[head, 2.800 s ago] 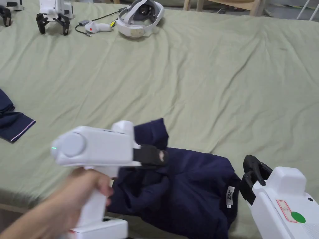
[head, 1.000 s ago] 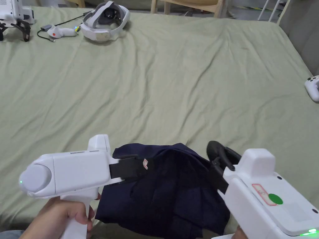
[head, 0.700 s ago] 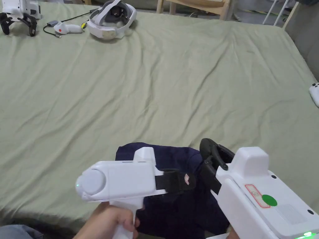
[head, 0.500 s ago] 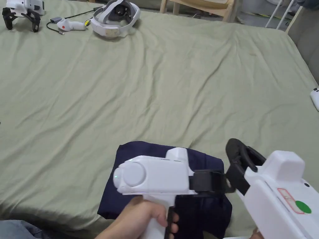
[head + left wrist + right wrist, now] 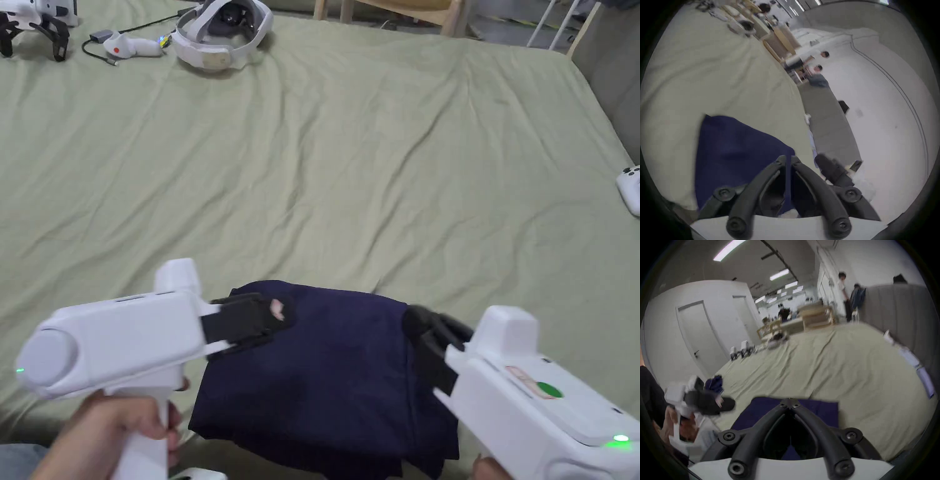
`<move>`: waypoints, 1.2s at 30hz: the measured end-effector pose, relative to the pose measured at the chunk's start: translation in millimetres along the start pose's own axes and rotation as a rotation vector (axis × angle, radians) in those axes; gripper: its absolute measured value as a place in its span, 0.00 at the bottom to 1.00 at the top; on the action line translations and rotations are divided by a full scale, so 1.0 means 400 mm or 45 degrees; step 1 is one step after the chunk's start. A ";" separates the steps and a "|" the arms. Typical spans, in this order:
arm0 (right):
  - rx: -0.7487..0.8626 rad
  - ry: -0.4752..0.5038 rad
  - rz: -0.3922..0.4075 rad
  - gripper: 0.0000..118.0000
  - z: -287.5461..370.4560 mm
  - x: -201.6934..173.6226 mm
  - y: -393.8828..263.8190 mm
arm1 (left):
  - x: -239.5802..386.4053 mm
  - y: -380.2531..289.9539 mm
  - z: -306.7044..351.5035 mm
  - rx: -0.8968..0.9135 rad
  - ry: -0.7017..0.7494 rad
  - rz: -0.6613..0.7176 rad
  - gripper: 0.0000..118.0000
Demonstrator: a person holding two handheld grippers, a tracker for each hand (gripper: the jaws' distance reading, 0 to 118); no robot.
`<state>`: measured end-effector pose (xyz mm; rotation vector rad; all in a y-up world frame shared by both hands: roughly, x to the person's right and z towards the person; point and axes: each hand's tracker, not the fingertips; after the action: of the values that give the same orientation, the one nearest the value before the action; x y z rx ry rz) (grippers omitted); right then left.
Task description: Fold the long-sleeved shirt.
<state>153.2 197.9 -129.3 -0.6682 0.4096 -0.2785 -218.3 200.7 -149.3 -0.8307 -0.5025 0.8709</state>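
Observation:
The navy long-sleeved shirt [image 5: 331,369] lies folded into a compact rectangle near the front edge of the green sheet [image 5: 350,175]; it is also visible as the shirt [image 5: 737,146] and the shirt [image 5: 818,412]. My left gripper [image 5: 275,310] hovers over its far left corner with jaws shut and nothing between them; its tips [image 5: 788,158] show a hairline gap. My right gripper [image 5: 417,322] sits at the shirt's right edge, with its tips [image 5: 790,401] meeting over the cloth and jaws shut. Whether they touch the fabric I cannot tell.
A white headset [image 5: 219,34], a controller with a cable [image 5: 128,45] and a spare gripper [image 5: 37,19] lie at the far left. Another controller [image 5: 628,187] rests at the right edge. A second navy garment [image 5: 714,384] lies to the left. People stand beyond the bed.
My left gripper has swung back from the shirt's right side to its left corner. The shirt, bunched earlier, now lies flat and folded. The right gripper has settled at its right edge.

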 end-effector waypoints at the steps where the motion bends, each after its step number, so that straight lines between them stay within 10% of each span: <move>1: -0.064 0.064 -0.069 0.00 -0.035 0.016 -0.021 | -0.021 0.013 0.023 0.010 0.007 0.009 0.10; 4: -0.334 0.056 -0.165 0.00 -0.134 0.064 -0.091 | -0.065 0.024 0.082 0.015 0.009 0.055 0.16; 6: -0.438 -0.048 -0.058 0.00 -0.170 0.089 -0.130 | -0.100 0.034 0.107 0.007 0.018 0.075 0.60; 8: -0.371 0.009 -0.208 0.00 -0.162 0.118 -0.140 | -0.134 0.038 0.111 -0.029 0.042 0.098 0.94; 20: -0.382 -0.039 -0.117 0.00 -0.145 0.103 -0.114 | -0.309 0.062 -0.163 -0.530 -0.182 0.248 0.93; 24: -0.322 -0.090 -0.067 0.00 -0.114 0.095 -0.101 | -0.302 0.026 -0.192 -0.518 -0.027 0.109 0.33; 36: 0.138 -0.161 0.253 0.00 -0.007 -0.086 0.026 | -0.419 0.207 0.138 -0.350 0.080 0.076 0.25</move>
<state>122.6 217.2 -128.6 -0.5310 0.3342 -0.0683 -388.8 116.8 -193.1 -1.1258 -0.5520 0.8381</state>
